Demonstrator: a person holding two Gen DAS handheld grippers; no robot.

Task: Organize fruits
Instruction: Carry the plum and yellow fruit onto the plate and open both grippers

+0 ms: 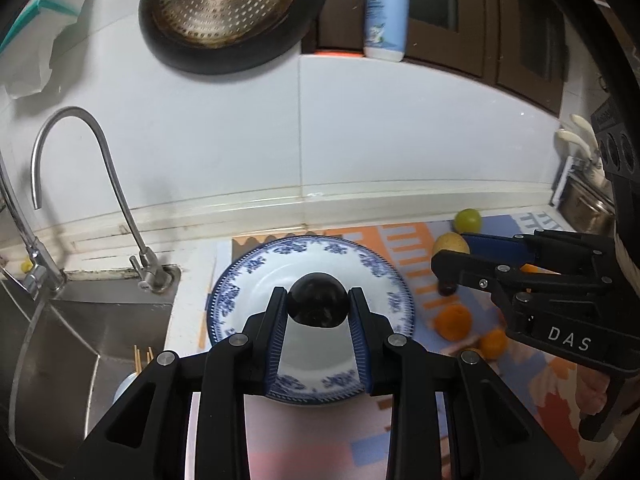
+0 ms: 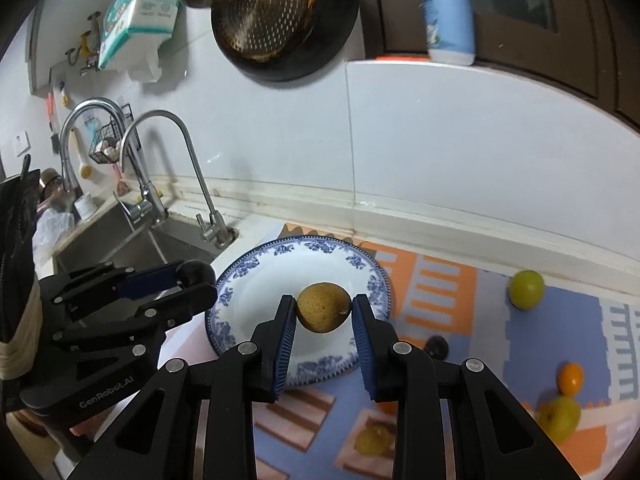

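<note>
Above the blue-patterned plate (image 1: pixel 384 276), a round, glossy dark plum (image 1: pixel 318 300) and a tan, lengthwise-level oval fruit (image 2: pixel 324 307) were gripped by fingers.

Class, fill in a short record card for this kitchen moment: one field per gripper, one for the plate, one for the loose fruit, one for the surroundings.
left gripper: shut on a dark round fruit, held above the plate
right gripper: shut on a tan fruit
plate: blue-and-white, nothing lying on it
loose fruit: green fruit and small orange fruit on the patterned mat
surroundings: sink left of the plate
</note>
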